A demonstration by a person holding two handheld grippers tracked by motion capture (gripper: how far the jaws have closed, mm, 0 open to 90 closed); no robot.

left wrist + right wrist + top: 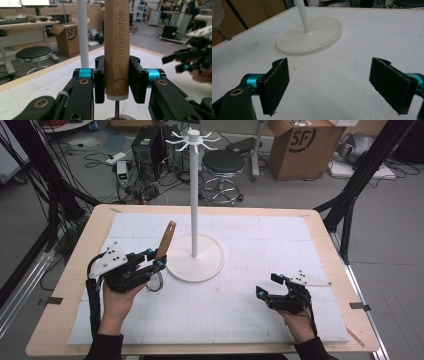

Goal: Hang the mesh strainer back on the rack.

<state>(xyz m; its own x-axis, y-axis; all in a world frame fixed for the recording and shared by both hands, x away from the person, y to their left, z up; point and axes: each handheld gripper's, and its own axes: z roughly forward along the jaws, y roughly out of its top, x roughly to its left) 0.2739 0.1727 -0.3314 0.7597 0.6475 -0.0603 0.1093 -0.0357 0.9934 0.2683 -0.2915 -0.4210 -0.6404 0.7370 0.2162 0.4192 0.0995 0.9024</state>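
Note:
My left gripper [156, 259] is shut on the light wooden handle [165, 240] of a kitchen tool, held above the mat just left of the white stand's round base [196, 266]. The handle stands nearly upright, tilted slightly right, and a wire end [156, 283] hangs below the jaws. In the left gripper view both pads clamp the handle [117, 50], stamped "KITCHEN TOOL", with a metal stem [116, 108] beneath it. The stand's pole [194, 195] carries a ring of hooks [193, 140] at its top. My right gripper [267, 285] rests open at the front right, nothing between its pads [276, 83].
A white mat [260, 320] covers the wooden table [55, 320]. Behind the table stand a black stool [223, 165], a cardboard box [305, 145] and electronics with cables on the floor. Black frame legs [350, 195] rise at the right.

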